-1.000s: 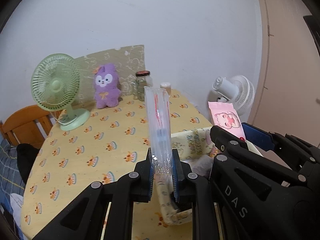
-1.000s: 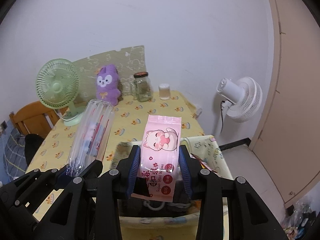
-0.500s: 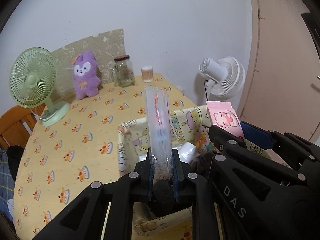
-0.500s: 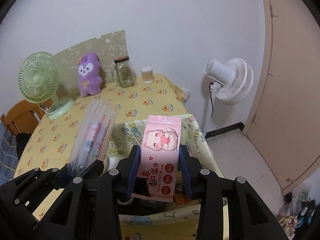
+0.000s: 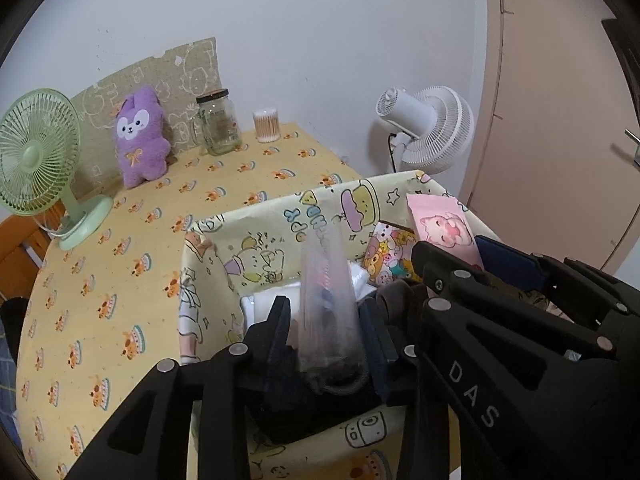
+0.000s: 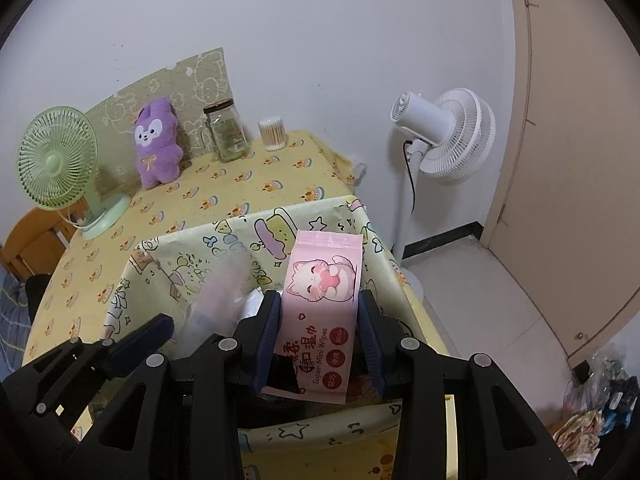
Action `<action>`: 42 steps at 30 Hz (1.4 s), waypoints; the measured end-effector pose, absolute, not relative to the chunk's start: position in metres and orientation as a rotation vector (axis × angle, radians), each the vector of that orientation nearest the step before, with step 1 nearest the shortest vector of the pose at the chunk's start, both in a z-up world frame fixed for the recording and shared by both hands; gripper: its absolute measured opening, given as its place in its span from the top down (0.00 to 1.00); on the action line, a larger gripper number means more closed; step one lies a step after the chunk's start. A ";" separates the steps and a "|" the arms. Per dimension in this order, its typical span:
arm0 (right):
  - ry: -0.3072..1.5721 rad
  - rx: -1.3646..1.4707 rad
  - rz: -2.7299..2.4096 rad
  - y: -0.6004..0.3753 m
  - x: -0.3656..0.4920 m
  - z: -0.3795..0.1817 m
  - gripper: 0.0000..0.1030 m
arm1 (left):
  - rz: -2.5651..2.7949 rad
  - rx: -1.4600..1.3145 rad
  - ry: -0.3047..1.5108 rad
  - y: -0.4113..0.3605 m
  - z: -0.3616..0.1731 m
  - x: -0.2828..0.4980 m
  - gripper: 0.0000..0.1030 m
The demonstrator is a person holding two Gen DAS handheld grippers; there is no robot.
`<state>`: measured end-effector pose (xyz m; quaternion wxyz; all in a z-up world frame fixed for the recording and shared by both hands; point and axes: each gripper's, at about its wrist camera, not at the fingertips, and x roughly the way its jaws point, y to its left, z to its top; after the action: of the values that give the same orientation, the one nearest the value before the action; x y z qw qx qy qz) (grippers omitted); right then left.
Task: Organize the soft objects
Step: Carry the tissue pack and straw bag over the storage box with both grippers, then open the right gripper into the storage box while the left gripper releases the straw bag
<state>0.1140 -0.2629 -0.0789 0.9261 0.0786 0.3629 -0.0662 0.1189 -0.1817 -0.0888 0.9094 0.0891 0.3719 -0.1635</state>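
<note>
1. My biggest worry is the storage box: its patterned fabric walls look soft, and both of my tools crowd its opening. If I press on a wall, it may fold in or the box may slide on the yellow tablecloth.

2. My right gripper is clamped on the pink wipes pack, which sits upright over the box with its lower end near the dark items inside. If I let go from this height, I judge it could land on the rim and tip outward toward the floor.

3. My left gripper has its jaws spread apart, with the clear plastic packet standing loose between them above the box. It looks blurred, so I cannot tell whether it touches a pad. It may lean and snag on my fingers when I pull back.

4. The two grippers are just beside each other; a careless withdrawal could knock one against the other and jog the wipes.

5. The purple plush stands well apart against the wall, beside the glass jar; a hasty reach there might topple the jar.
</note>
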 end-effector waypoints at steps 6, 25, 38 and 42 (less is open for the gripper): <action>0.737 0.172 -0.105 -0.261 0.121 -0.078 0.59 | -0.340 0.174 0.767 -0.178 -0.085 0.126 0.38; 0.781 0.212 -0.063 -0.256 0.137 -0.093 0.57 | -0.325 0.209 0.781 -0.174 -0.095 0.141 0.27; 0.740 0.200 -0.082 -0.249 0.113 -0.075 0.24 | -0.335 0.211 0.747 -0.164 -0.078 0.119 0.14; 0.718 0.178 -0.071 -0.238 0.104 -0.066 0.20 | -0.327 0.206 0.728 -0.156 -0.072 0.111 0.12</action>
<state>0.1041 -0.2384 -0.0659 0.9318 0.0868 0.3508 -0.0346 0.1107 -0.1565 -0.0720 0.9164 0.1003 0.3536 -0.1588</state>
